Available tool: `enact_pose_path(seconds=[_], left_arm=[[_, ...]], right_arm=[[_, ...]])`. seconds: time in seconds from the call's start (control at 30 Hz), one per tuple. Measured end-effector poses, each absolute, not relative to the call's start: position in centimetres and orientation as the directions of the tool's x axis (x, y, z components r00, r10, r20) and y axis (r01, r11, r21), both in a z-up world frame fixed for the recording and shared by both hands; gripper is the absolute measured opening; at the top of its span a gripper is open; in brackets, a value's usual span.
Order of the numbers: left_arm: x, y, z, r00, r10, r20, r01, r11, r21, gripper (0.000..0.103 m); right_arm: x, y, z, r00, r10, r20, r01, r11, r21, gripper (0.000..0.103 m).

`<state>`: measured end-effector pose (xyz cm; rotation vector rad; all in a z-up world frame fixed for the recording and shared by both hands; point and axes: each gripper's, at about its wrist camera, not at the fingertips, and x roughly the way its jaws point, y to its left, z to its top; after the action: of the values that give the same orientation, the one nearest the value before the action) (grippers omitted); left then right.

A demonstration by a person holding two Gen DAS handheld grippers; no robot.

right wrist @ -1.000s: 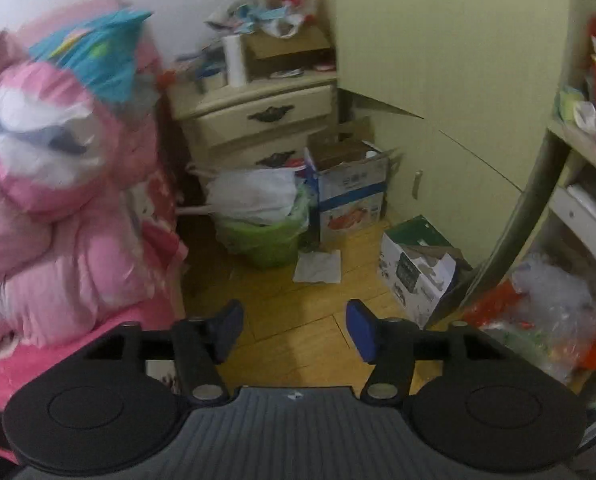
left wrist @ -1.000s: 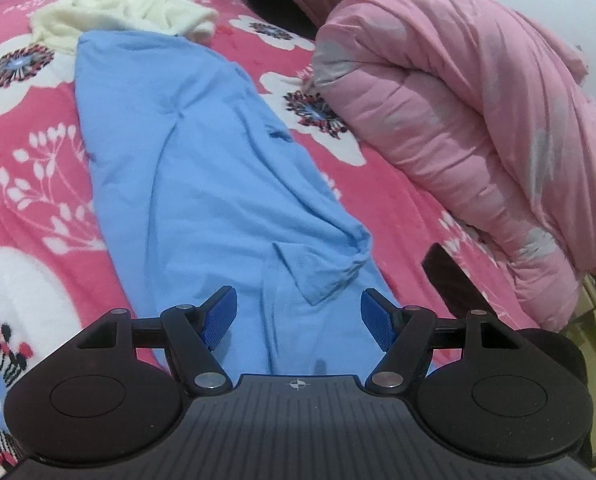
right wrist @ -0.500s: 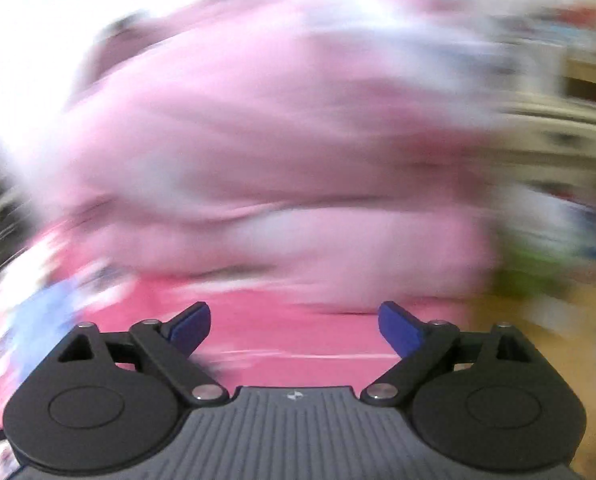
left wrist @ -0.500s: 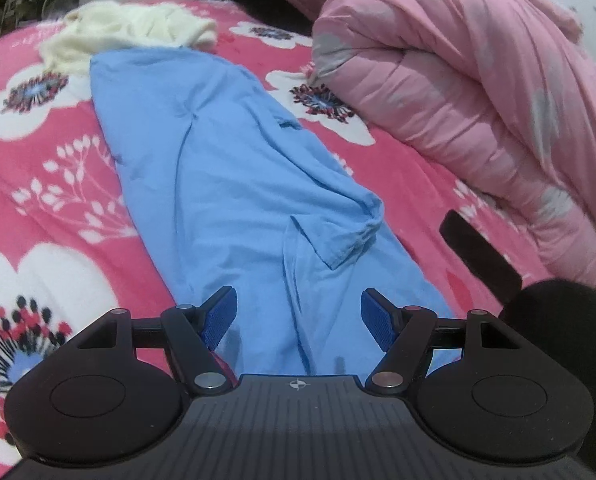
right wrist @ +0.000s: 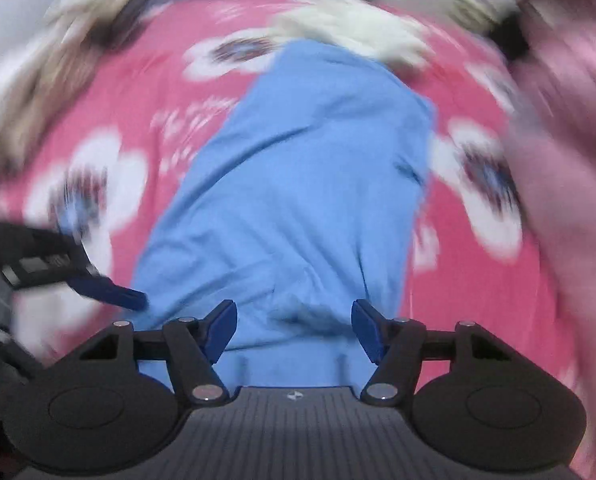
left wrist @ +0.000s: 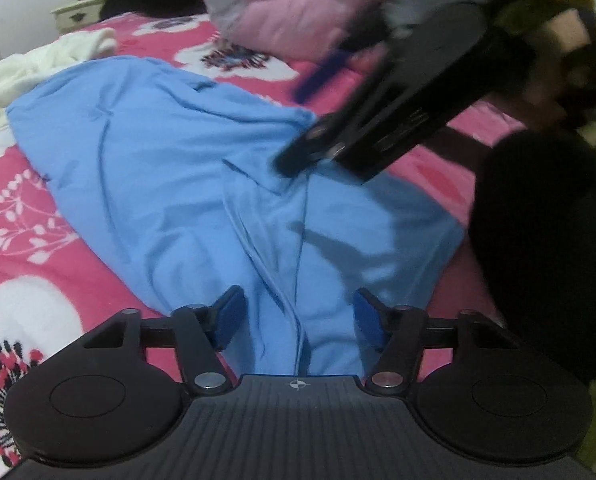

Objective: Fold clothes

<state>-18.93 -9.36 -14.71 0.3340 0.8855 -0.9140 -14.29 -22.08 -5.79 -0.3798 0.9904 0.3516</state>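
Since the frame a second earlier, the right tongs (right wrist: 293, 326) had swung away from the cluttered floor and drawers and now pointed down the length of the blue shirt (right wrist: 298, 184), with their view badly smeared by motion. Their blue pads stood well apart, with nothing between them but cloth below. In the left wrist view the right tongs (left wrist: 318, 112) showed as a blurred dark shape slanting in from the upper right, low over the middle of the shirt; whether they touched the fabric could not be told.

The left tongs (left wrist: 295, 316) had drawn closer to the near end of the shirt (left wrist: 169, 148), and their pads also stood apart, holding nothing. A raised crease in the cloth ran up between them.

The shirt lay spread lengthwise on the bed, on a pink blanket (left wrist: 21, 208) printed with white flowers. A cream garment (left wrist: 37, 64) lay bunched at the shirt's far end, touching it. A rolled pink quilt (left wrist: 289, 4) sat beside the shirt on the right. A black shape (left wrist: 546, 248) filled the right edge of the left view, too dark to identify.
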Motion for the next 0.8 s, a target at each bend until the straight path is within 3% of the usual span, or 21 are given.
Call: enact_pose_path(seconds=[0.13,0.23,0.37,0.67,0.8], left_arm=[[-19.3,-9.3,-15.1,0.311,-0.537,-0.784,0.814,0.577,-0.072,0.049],[-19.6,-9.3,-15.4,0.319,-0.531,-0.785,0.823,0.566,-0.048,0.046],[-20.0,-9.3,-15.8,0.330,-0.524,-0.785,0.835,0.551,-0.016,0.045],[-20.6,-9.2,-16.4,0.364,-0.503,-0.784,0.844,0.533,0.050,0.045],[-20.4,-9.2,-16.2,0.389,-0.486,-0.783,0.830,0.554,0.069,0.044]], right_arm=[[-14.0,-18.8,-8.4,0.511,0.075,-0.856,-0.612,0.731,-0.301,0.059],[-13.7,-18.4,-11.1,0.477,0.012,-0.879,-0.661,0.664,-0.350,0.038],[-14.1,-19.6,-10.3,0.456,0.016,-0.890,-0.638,0.703,-0.314,0.017],[-15.1,-25.2,-6.4,0.530,-0.051,-0.846,-0.423,0.849,-0.316,0.017],[-15.0,-27.4,-5.3,0.568,0.013,-0.823,-0.352,0.908,-0.229,0.017]])
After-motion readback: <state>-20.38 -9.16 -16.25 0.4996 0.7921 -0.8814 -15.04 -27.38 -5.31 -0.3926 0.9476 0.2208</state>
